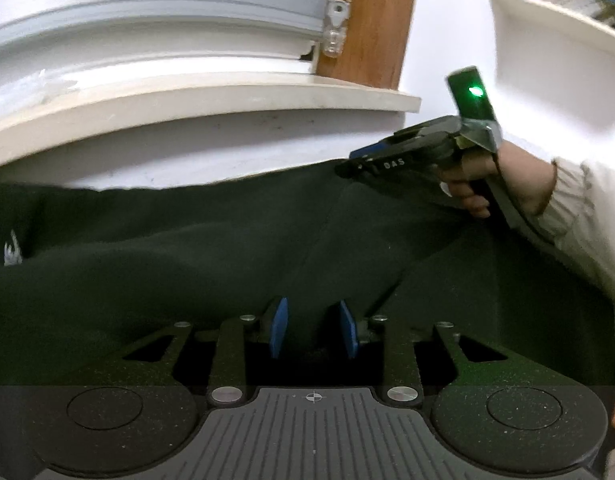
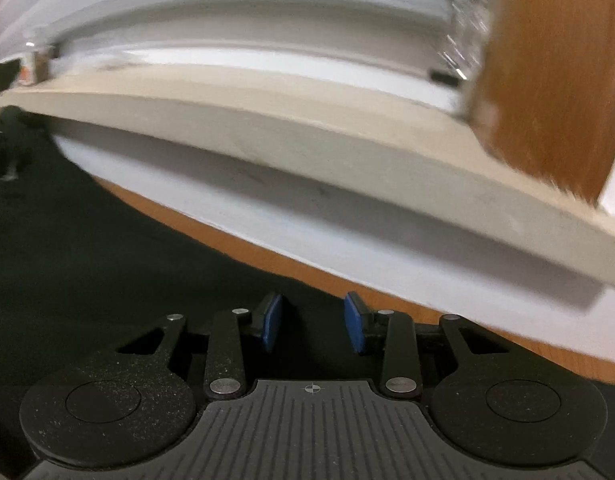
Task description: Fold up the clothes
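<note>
The dark green cloth garment lay spread on the wooden table under the windowsill. Both the left gripper and right gripper stood spread, pinching nothing, low over the cloth, probably to seize an edge.

I'm seeing a pale stone windowsill running across at twelve o'clock, a wooden post standing at one o'clock, an orange-brown tabletop showing below.
</note>
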A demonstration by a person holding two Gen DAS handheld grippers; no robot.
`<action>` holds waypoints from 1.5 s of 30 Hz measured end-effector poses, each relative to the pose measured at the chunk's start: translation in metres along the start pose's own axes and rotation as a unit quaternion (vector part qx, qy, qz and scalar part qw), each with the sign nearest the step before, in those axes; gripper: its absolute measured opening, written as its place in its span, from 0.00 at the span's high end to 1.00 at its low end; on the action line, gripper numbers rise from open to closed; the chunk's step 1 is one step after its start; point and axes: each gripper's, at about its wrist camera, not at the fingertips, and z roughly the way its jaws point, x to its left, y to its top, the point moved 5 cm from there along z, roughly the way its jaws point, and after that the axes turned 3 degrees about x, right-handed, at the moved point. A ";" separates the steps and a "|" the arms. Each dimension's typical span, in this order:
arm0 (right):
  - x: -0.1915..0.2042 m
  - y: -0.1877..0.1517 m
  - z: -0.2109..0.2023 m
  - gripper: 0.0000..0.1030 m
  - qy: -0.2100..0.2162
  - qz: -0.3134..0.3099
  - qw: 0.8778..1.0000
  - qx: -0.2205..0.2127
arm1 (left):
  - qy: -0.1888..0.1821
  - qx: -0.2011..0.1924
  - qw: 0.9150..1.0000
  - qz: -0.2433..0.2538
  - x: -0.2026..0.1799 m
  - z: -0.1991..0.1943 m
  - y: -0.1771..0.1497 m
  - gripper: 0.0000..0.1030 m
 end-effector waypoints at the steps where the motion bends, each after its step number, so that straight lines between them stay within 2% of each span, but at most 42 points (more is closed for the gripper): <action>1: 0.005 0.003 -0.002 0.65 0.018 -0.002 1.000 -0.004 | 0.002 -0.004 1.000 -0.004 0.003 -0.005 0.001 0.68; 5: 0.052 0.023 0.005 0.63 0.080 -0.040 0.996 -0.010 | 0.031 -0.012 0.999 -0.010 0.021 -0.026 0.000 0.68; 9: 0.084 0.037 0.023 0.62 0.124 -0.054 0.991 0.001 | 0.038 0.008 0.999 -0.032 0.038 -0.029 -0.014 0.68; 13: 0.098 0.043 0.043 0.65 0.115 -0.063 0.991 0.018 | 0.031 0.007 0.999 -0.034 0.038 -0.031 -0.023 0.68; 14: 0.097 0.045 0.046 0.69 0.110 -0.054 0.992 0.017 | 0.031 0.005 0.999 -0.032 0.037 -0.032 -0.024 0.68; 15: 0.095 0.047 0.050 0.79 0.093 -0.054 0.994 0.018 | 0.030 0.004 0.999 -0.032 0.037 -0.033 -0.025 0.68; 16: 0.094 0.048 0.053 0.81 0.075 -0.054 0.996 0.019 | 0.028 0.004 0.999 -0.032 0.037 -0.035 -0.026 0.68; 18: 0.096 0.048 0.058 0.81 0.030 -0.075 0.997 0.008 | 0.026 0.004 0.999 -0.032 0.036 -0.037 -0.029 0.68; 22: 0.094 0.050 0.062 0.81 0.006 -0.069 0.998 -0.005 | 0.032 0.004 0.999 -0.023 0.033 -0.040 -0.035 0.68; 24: 0.093 0.051 0.063 0.79 0.002 -0.067 0.998 -0.010 | 0.032 0.004 0.999 -0.023 0.032 -0.039 -0.035 0.68; 26: 0.086 0.053 0.055 0.72 0.016 -0.050 0.999 -0.009 | 0.026 0.004 0.999 -0.032 0.035 -0.039 -0.035 0.68; 28: 0.077 0.051 0.034 0.69 0.034 -0.046 0.998 -0.013 | 0.019 0.004 0.999 -0.045 0.042 -0.042 -0.030 0.68; 31: 0.059 0.044 0.005 0.67 0.063 -0.039 0.997 -0.013 | 0.036 -0.014 0.999 -0.038 0.053 -0.059 -0.009 0.68; 33: 0.053 0.028 -0.013 0.55 0.068 -0.040 0.997 -0.009 | 0.058 -0.024 0.998 -0.018 0.064 -0.069 0.011 0.68; 34: 0.050 0.021 -0.022 0.54 0.070 -0.040 0.997 -0.007 | 0.069 -0.024 0.997 -0.010 0.071 -0.071 0.020 0.68; 37: 0.051 -0.003 -0.038 0.54 0.077 -0.044 0.996 -0.009 | 0.093 -0.008 0.996 0.004 0.097 -0.064 0.045 0.69; 42: 0.058 -0.026 -0.048 0.53 0.088 -0.052 0.995 -0.010 | 0.082 0.071 0.994 0.021 0.124 -0.013 0.069 0.71; 45: 0.059 -0.030 -0.048 0.53 0.089 -0.057 0.994 -0.016 | 0.094 0.093 0.991 0.011 0.138 0.012 0.070 0.74</action>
